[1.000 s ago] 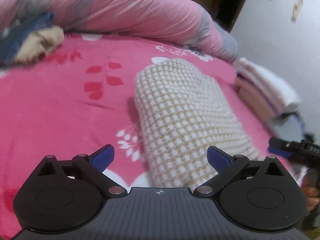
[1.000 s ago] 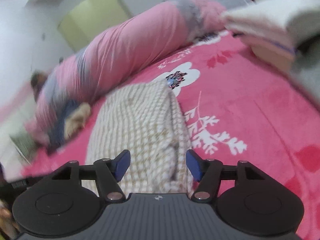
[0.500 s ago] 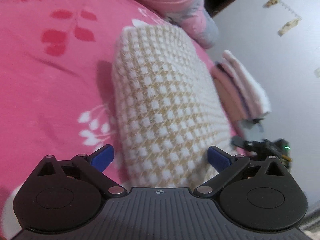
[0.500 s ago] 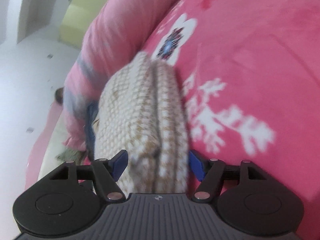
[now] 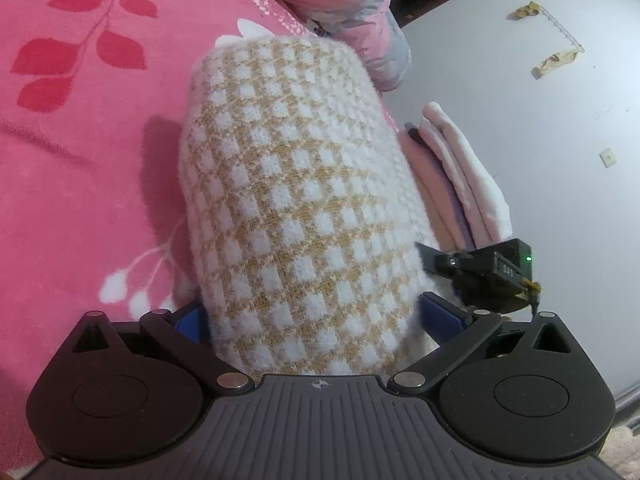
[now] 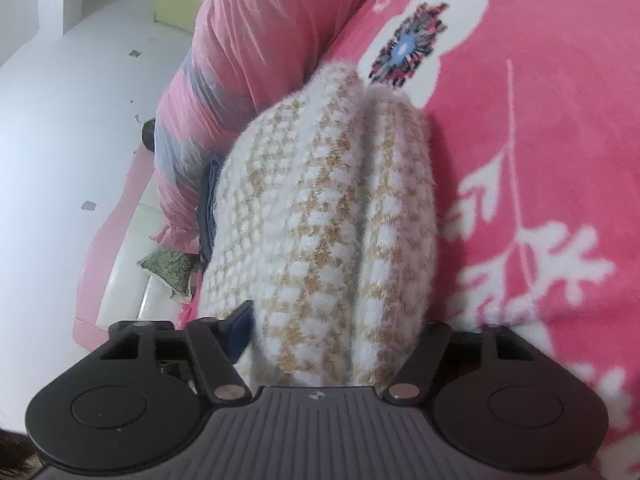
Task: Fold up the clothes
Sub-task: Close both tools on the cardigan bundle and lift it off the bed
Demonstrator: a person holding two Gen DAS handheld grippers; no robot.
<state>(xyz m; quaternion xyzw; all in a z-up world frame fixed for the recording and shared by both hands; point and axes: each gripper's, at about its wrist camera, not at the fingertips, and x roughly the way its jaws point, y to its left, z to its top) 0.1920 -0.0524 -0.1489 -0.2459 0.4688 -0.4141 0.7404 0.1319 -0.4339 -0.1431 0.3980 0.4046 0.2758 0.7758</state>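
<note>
A folded white-and-tan checked sweater [image 5: 304,184] lies on the pink flowered bedspread [image 5: 80,160]. My left gripper [image 5: 316,316] stands wide around one end of it. Its blue pads [image 5: 440,316] sit against the sweater's sides, as far apart as before. From the other side, my right gripper [image 6: 332,332] has the sweater's [image 6: 320,220] folded edge between its jaws. Those jaws are closing, and the knit bulges over them and hides the right pad. Only the left pad [image 6: 240,328] shows. The right gripper's black body [image 5: 492,272] shows at the sweater's right edge in the left wrist view.
A rolled pink quilt [image 6: 256,40] lies along the bed behind the sweater. A stack of folded pale pink clothes [image 5: 460,184] sits just right of the sweater, against a grey-white wall [image 5: 520,100]. A blue garment [image 6: 206,208] pokes out by the bed's edge, above white floor [image 6: 60,120].
Both grippers have come forward and down onto the sweater from opposite ends. It now sits between each pair of jaws, and the right jaws have narrowed on it.
</note>
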